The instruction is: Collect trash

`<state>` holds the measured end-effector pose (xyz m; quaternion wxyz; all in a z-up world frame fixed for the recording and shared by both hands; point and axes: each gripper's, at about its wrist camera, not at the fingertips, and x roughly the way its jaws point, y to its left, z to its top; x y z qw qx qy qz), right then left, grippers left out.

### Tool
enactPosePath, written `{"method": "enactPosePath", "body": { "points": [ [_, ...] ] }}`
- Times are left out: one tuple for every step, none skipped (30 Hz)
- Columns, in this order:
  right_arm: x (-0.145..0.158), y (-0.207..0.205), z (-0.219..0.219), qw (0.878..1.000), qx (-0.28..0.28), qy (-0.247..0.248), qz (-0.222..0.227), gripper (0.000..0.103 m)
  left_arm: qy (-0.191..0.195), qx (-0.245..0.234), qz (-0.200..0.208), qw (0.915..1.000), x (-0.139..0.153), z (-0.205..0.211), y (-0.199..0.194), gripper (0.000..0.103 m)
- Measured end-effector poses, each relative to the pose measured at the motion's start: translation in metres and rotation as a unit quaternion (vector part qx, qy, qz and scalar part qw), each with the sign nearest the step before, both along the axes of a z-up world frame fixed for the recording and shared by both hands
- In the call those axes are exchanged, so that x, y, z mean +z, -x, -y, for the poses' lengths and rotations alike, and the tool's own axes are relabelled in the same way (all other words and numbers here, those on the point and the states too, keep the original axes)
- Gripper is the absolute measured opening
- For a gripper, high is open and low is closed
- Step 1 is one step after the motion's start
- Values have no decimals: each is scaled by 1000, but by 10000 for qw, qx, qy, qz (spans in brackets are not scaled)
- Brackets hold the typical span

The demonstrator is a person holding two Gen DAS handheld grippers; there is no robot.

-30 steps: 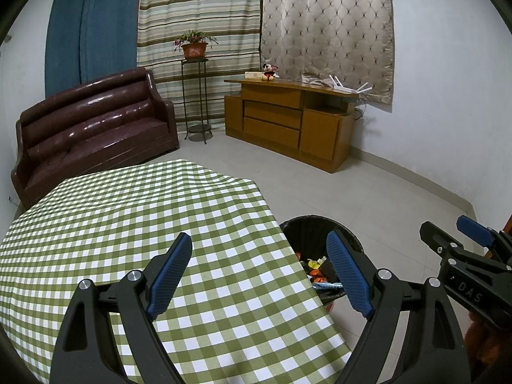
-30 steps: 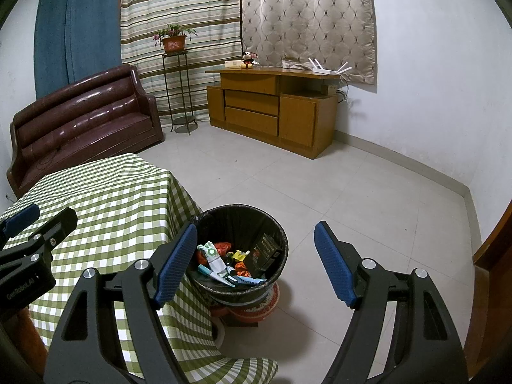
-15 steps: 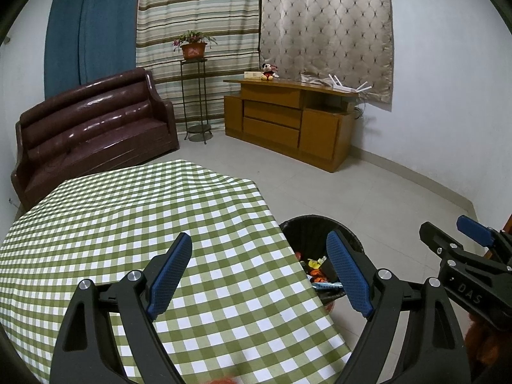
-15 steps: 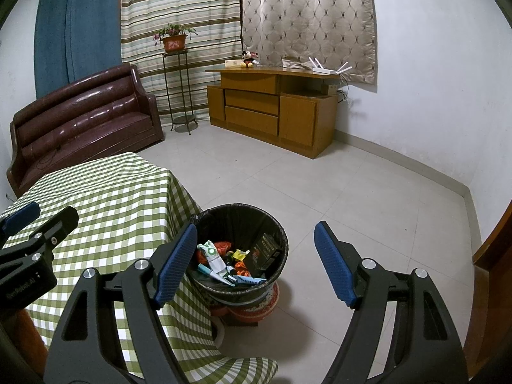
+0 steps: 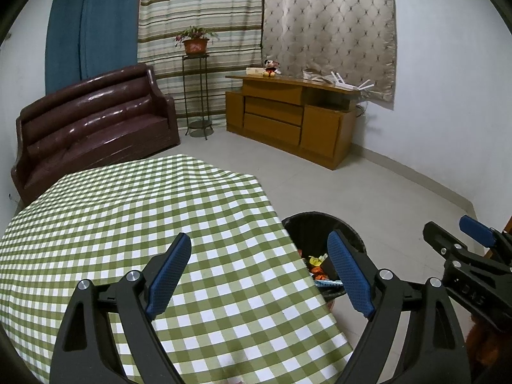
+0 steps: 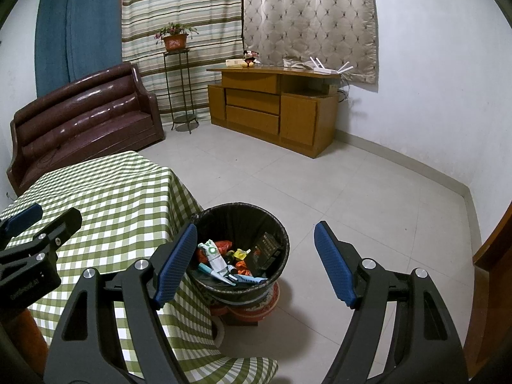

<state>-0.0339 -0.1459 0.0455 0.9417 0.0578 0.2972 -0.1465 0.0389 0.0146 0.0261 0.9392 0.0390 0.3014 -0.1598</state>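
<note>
My left gripper [image 5: 259,272] hangs with its jaws spread wide and nothing between the blue pads [image 5: 169,275], poised over the green-and-white checked tablecloth [image 5: 128,224] near the table's right edge. My right gripper [image 6: 252,262] is likewise wide apart and empty, hovering above the black trash bin [image 6: 278,224], which stands on the floor just beside the table's corner, on a low red stool [image 6: 252,310]. The bin holds the collected trash [image 6: 224,256]: crumpled wrappers in orange, yellow and white, a blue strip, and a dark box leaning against the inner wall. From the left wrist view the tablecloth's edge hides part of the bin, and my right gripper shows at the far right. Farther out on the tiled floor [image 6: 320,176] stand a dark brown leather sofa [image 5: 96,121], a tall metal stand with a potted plant [image 5: 196,40], and a wooden cabinet [image 5: 288,118] carrying a small plush toy [image 5: 271,67] and a white router [image 5: 348,84]. Striped and quilted curtains hang behind.
</note>
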Motion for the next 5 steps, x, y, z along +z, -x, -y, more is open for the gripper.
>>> {"method": "enactPosePath", "body": {
  "points": [
    [0,0,-1,10000,15,8,-5,74,2,26,-42,10000,-2,-2,-2,84],
    [-1,0,-2,10000,33,10,-15,74,17,39,-90,10000,-4,-5,-5,84],
    [-2,-1,-4,10000,63,18,-36,74,32,62,-150,9999,-6,-8,-7,84],
    [-3,-2,-6,9999,94,29,-62,74,33,106,-232,9997,-9,-12,-11,84],
    [-5,-4,-8,9999,129,29,-95,74,9,147,-303,9994,-13,-17,-14,84]
  ]
}}
